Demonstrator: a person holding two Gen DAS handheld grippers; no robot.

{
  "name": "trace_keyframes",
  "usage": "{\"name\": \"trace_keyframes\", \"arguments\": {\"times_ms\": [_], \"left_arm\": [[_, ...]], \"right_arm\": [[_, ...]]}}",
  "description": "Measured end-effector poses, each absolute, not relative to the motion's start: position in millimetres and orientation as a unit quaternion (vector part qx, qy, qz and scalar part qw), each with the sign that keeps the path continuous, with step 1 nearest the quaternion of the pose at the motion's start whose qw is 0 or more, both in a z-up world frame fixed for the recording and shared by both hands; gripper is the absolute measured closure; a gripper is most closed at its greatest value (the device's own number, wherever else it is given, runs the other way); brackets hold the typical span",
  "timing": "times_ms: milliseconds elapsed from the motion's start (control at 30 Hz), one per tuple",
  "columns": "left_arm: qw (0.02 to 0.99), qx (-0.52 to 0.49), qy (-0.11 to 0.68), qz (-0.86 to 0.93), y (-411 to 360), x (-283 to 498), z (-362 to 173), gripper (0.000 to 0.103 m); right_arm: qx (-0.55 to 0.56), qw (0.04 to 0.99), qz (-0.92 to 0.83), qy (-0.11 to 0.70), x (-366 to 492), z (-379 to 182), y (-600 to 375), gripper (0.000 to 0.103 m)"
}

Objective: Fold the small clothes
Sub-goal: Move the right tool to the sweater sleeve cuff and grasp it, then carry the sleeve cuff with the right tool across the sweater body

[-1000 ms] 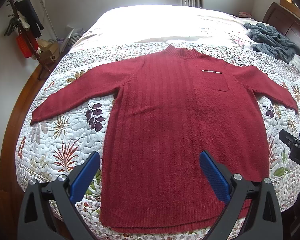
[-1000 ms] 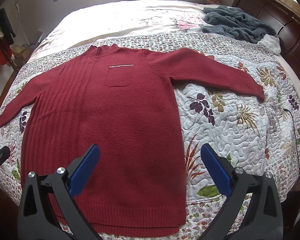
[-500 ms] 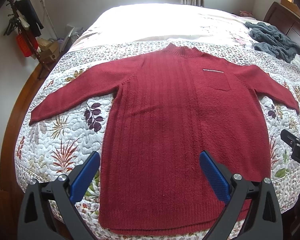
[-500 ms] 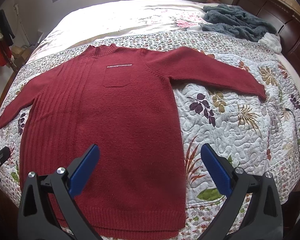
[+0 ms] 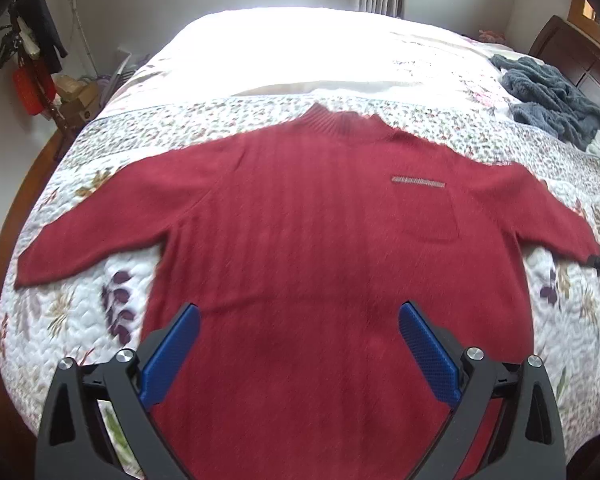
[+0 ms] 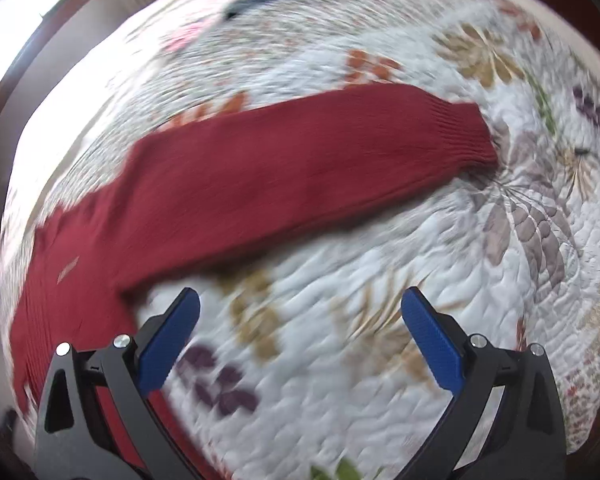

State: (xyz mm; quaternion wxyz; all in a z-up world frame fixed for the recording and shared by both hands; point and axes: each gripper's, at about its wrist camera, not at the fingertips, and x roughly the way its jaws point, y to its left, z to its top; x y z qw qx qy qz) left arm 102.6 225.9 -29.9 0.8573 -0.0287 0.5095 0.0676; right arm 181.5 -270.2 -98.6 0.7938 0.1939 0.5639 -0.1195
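A red sweater (image 5: 320, 264) was laid flat, front side up, on a quilt (image 5: 72, 308) with a pattern of leaves and flowers, which covered a bed. Its collar (image 5: 342, 122) was turned to the far side of the bed, and both sleeves were spread out to the sides. A small chest pocket (image 5: 428, 216) with a pale strip along its top could be seen on the sweater. The left gripper (image 5: 298, 346) was held above the lower part of the sweater body; its blue fingers (image 5: 170, 354) were spread wide apart and nothing was held between them. The right gripper (image 6: 300, 334) was also widely opened and empty, and it was held over the bare quilt (image 6: 380, 320), just beside the sweater's sleeve (image 6: 300, 172). This sleeve lay stretched across the right wrist view, with its ribbed cuff (image 6: 466, 138) at the right end. A grey fleece blanket (image 5: 552, 100) was lying crumpled near the dark wooden headboard (image 5: 572, 48), well apart from the sweater. Both views were blurred in some places.
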Motion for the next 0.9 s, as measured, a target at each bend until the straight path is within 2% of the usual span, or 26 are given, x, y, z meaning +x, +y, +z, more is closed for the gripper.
{"name": "trace_keyframes", "arguments": {"times_ms": [133,367,400,433,533,633,733,900], "left_arm": [[0.857,-0.033,0.510,0.064,216,120,-35,0.004],[0.859,-0.014,0.509,0.063,207,125,-40,0.004],[0.858,-0.013,0.509,0.065,209,125,-41,0.004],[0.858,-0.014,0.509,0.067,210,125,-41,0.004],[0.856,-0.020,0.511,0.074,220,123,-43,0.004],[0.855,-0.026,0.511,0.083,231,120,-44,0.004],[0.854,-0.033,0.512,0.093,244,116,-46,0.004],[0.852,-0.047,0.511,0.108,264,110,-47,0.004]], "right_arm": [[0.264,0.766,-0.131,0.572,204,-129,-333,0.004],[0.283,0.765,-0.136,0.563,229,-146,-361,0.005],[0.282,0.767,-0.140,0.559,232,-146,-361,0.010],[0.276,0.769,-0.148,0.557,235,-146,-363,0.022],[0.260,0.763,-0.172,0.566,242,-148,-365,0.039],[0.234,0.776,-0.177,0.558,248,-138,-364,0.071],[0.236,0.788,-0.166,0.544,244,-127,-364,0.093],[0.235,0.814,-0.130,0.515,239,-95,-341,0.093]]}}
